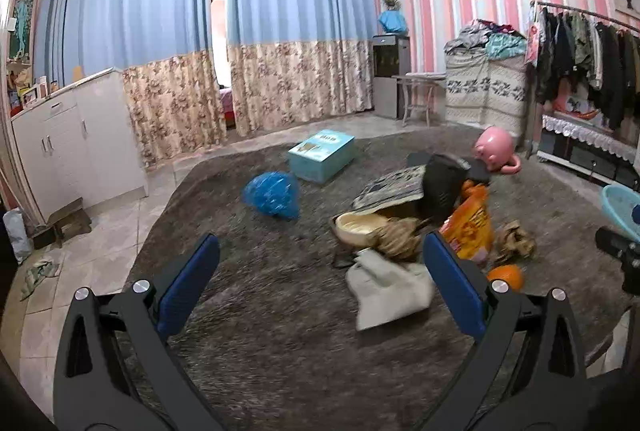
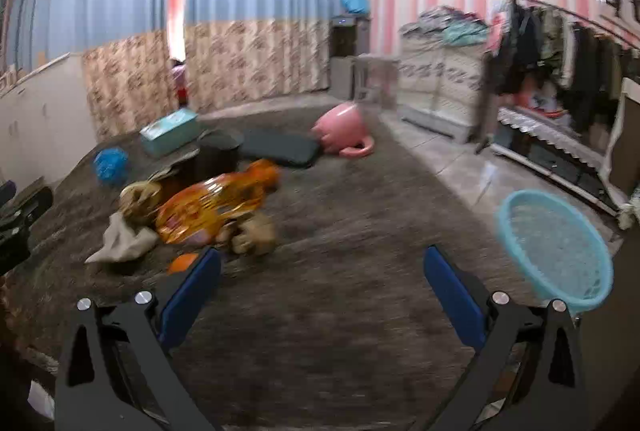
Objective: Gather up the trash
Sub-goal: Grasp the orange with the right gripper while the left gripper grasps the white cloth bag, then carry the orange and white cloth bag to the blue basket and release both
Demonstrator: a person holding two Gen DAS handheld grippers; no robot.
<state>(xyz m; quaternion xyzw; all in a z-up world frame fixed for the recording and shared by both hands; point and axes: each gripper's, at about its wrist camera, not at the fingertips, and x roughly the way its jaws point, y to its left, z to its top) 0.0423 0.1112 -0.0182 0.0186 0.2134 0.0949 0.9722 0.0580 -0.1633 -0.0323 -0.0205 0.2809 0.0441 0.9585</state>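
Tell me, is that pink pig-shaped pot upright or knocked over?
Knocked over. The pink pot lies on its side on the carpet, its handle flat on the floor.

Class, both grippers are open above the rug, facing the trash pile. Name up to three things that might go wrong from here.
1. The orange snack bag overlaps crumpled brown paper, so a grab may catch both or slip.
2. The round orange fruit beside the pile might roll if nudged.
3. The left gripper may pinch the pale cloth along with the rug.
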